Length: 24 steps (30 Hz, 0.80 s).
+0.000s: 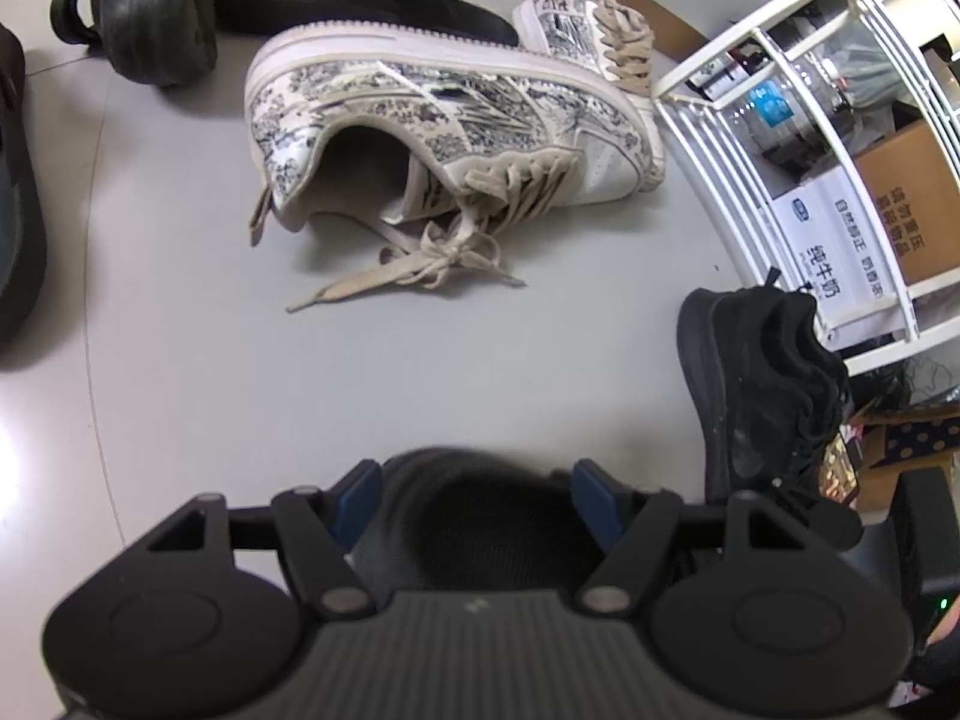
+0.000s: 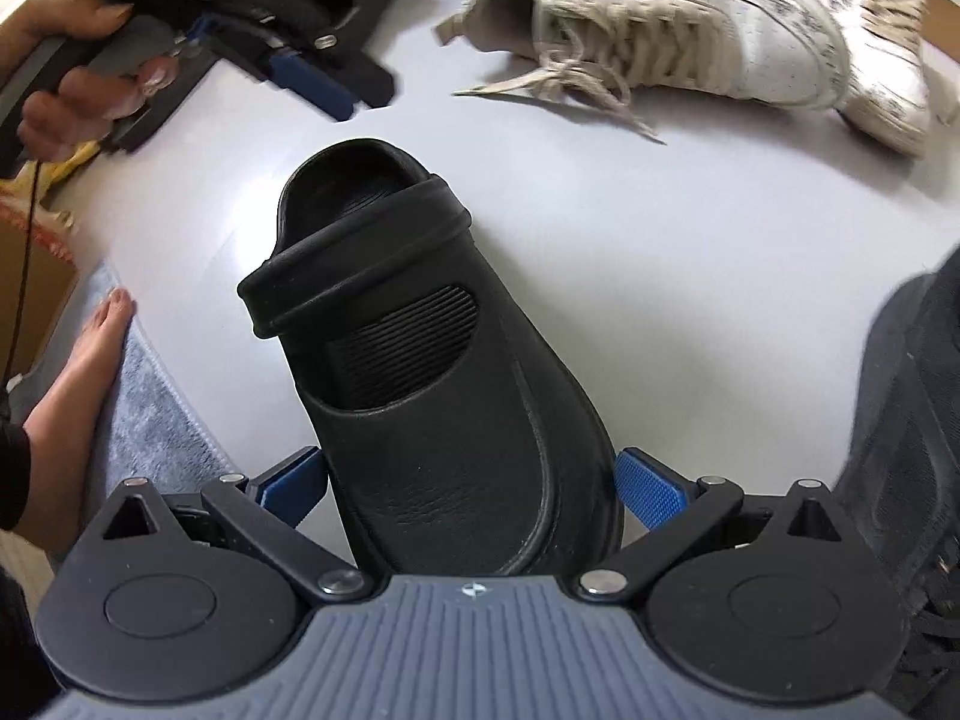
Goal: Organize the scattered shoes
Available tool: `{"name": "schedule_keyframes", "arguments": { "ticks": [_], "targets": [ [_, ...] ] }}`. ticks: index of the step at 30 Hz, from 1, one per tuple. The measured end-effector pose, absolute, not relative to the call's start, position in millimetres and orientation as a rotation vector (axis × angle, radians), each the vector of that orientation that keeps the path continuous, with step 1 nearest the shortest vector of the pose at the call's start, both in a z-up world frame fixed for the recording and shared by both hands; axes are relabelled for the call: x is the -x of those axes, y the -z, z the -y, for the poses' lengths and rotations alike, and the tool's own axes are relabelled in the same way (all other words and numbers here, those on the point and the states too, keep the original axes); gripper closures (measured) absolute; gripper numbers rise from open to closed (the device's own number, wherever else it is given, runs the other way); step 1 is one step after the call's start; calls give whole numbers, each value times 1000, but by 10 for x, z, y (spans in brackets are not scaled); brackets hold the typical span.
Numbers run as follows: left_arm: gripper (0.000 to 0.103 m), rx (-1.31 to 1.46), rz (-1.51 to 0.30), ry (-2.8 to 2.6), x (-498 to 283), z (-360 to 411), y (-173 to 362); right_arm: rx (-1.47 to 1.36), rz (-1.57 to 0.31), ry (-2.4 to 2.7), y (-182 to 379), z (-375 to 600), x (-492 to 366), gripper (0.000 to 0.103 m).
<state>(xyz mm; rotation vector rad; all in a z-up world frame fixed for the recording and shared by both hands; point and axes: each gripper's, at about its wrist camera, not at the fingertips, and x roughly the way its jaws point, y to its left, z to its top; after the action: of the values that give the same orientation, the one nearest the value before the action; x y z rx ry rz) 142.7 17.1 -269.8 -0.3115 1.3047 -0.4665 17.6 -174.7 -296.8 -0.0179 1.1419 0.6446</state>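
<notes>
In the right wrist view my right gripper (image 2: pixel 471 480) is shut on the toe end of a black clog (image 2: pixel 420 348), its heel strap pointing away. Both blue pads (image 2: pixel 648 489) press on its sides. My left gripper (image 1: pixel 477 495) holds a dark grey shoe (image 1: pixel 468 516), blurred and close, which fills the gap between its pads. A blue-and-white patterned sneaker (image 1: pixel 432 114) lies on its side ahead, laces loose, and its mate (image 1: pixel 576 18) stands behind it. Two black clogs (image 1: pixel 138 12) lie at the far left.
A black sneaker (image 1: pixel 762 396) leans against a white wire rack (image 1: pixel 780 180) holding bottles and cartons. Another dark shoe (image 1: pixel 12 210) lies at the left edge. A person's hand (image 2: pixel 66 60) grips the left tool, and a bare foot (image 2: pixel 90 360) rests on a grey mat (image 2: pixel 150 408).
</notes>
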Motion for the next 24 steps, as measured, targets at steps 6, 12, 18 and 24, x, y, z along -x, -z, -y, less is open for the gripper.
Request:
{"name": "schedule_keyframes", "arguments": {
  "ticks": [6,12,18,24],
  "targets": [
    [31,320,-1295,456,-1425,-206,2694,-64,-1154,-554,2996,1872,-210,0],
    [31,311,-1294,465,-1397,-205,2703,-161,-1159,-433,3039,2068,-197,0],
    [31,312,-1290,459,-1418,-216,2689,-274,-1180,-321,3093,2214,-193,0],
    [31,309,-1287,465,-1428,-199,2681,-331,-1205,-292,3127,2309,-220,0]
  ]
}}
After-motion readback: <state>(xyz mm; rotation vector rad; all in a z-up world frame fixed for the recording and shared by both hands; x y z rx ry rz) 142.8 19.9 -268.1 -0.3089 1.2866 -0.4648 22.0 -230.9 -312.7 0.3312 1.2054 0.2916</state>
